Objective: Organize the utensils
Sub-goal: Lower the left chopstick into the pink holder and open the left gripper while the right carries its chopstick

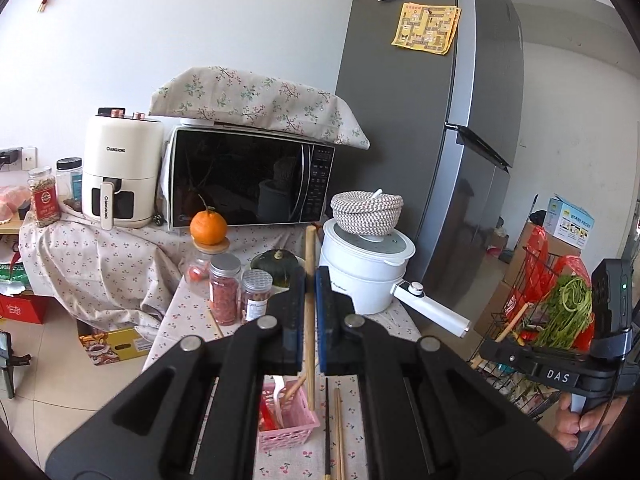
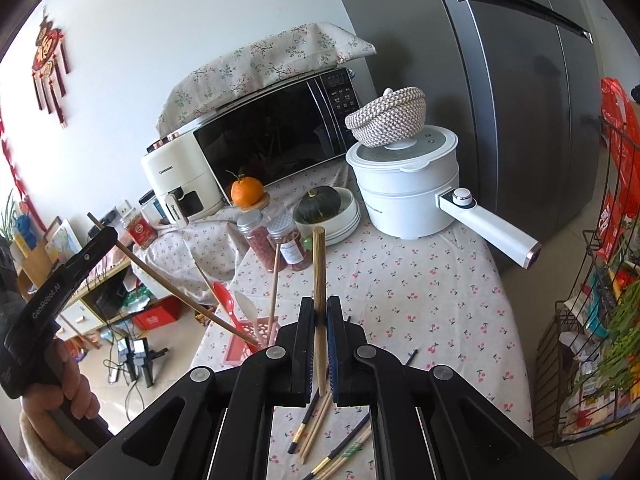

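Both grippers (clamped) on upright chopsticks

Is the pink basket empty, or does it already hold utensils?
Not empty: the pink basket holds a white fork and a red spoon.

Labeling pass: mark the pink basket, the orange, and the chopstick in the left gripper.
pink basket (image 1: 286, 432): left wrist view, front mesh wall.
orange (image 2: 247, 191): right wrist view, middle of the fruit.
chopstick in the left gripper (image 1: 310, 252): left wrist view, upper shaft above the pads.
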Available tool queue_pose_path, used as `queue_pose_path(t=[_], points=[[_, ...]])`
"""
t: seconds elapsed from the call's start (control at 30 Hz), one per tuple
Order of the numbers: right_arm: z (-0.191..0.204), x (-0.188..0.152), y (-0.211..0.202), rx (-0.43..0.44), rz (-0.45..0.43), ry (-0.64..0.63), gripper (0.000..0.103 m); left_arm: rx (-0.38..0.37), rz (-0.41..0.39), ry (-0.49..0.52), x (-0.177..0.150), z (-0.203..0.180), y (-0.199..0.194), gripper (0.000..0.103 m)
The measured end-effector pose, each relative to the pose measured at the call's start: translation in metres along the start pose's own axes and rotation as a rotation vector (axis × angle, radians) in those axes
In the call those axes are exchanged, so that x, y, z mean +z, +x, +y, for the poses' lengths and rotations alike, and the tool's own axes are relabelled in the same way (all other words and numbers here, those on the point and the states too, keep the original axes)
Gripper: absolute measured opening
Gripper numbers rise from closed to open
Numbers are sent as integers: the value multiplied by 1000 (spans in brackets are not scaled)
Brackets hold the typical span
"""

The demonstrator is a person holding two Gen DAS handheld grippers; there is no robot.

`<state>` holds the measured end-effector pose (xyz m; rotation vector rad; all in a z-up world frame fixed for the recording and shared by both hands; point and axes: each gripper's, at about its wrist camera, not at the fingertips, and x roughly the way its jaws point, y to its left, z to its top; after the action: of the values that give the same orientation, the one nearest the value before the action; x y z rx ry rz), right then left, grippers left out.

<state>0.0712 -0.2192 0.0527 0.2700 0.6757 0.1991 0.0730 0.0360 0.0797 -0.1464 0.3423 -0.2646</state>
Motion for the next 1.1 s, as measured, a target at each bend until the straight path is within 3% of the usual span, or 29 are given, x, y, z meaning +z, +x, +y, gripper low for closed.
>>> queue_pose_path(t=[0.17, 0.4, 0.73, 0.8, 0.93, 1.1], points=[[-2, -2, 6, -8, 12, 8, 6, 41, 93, 19, -18, 4, 30, 6], [-6, -8, 17, -26, 48, 9, 6, 36, 274, -40, -42, 17, 72, 6], [-1, -10, 24, -15, 66, -10, 6, 58, 320, -37, -50, 18, 89, 6], [0, -10, 24, -14, 67, -11, 6, 62, 327, -24, -50, 17, 90, 12], [2, -9, 24, -11, 63, -11, 6, 62, 329, 4, -50, 13, 85, 38], [5, -8, 24, -4, 57, -10, 6, 55, 346, 25, -50, 14, 75, 57]])
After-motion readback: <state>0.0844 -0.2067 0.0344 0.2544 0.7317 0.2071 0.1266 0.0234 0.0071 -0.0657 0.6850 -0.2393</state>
